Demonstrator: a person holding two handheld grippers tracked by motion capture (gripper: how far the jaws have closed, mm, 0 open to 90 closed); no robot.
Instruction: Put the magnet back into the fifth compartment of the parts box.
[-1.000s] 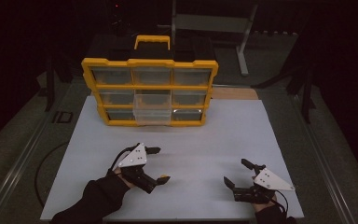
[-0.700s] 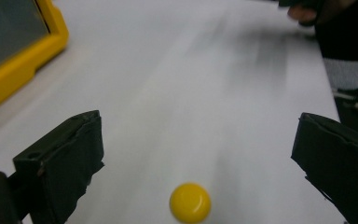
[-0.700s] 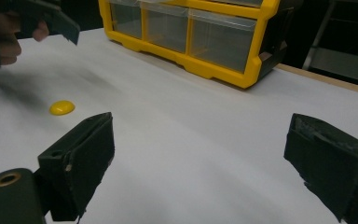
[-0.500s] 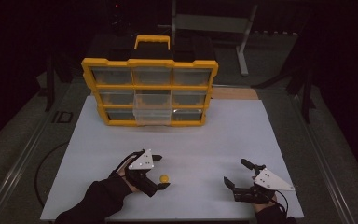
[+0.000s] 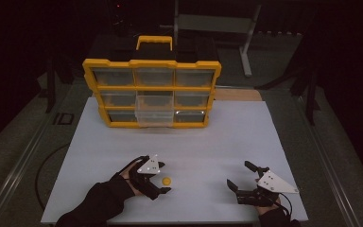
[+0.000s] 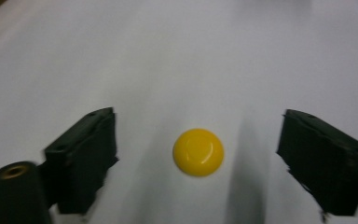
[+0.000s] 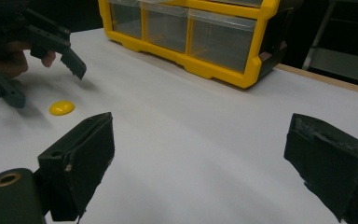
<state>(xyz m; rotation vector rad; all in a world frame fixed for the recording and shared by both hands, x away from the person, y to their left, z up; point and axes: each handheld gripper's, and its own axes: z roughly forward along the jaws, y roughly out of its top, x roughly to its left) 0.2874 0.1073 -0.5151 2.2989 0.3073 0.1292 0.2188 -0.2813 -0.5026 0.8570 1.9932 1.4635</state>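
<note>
A small yellow domed piece (image 5: 166, 180) lies flat on the white board (image 5: 217, 142) near its front edge. My left gripper (image 5: 163, 178) is low over the board, and its two black fingers (image 6: 86, 156) straddle the yellow piece (image 6: 198, 152) with a gap on each side. Its jaws have just been closing, and neither pad touches the piece. My right gripper (image 5: 239, 174) rests open at the front right with nothing between its fingers (image 7: 331, 168). From there the yellow piece (image 7: 61, 108) is seen far to the left.
A yellow organizer (image 5: 152, 92) with clear drawers stands upright at the back of the board; its middle drawer (image 5: 154, 109) sticks out. Bare board stretches between the organizer and both grippers. Dark floor and a metal stand (image 5: 246, 42) surround the table.
My left gripper has sunk toward the board and its jaws have narrowed around the yellow piece. The right gripper has stayed where it was.
</note>
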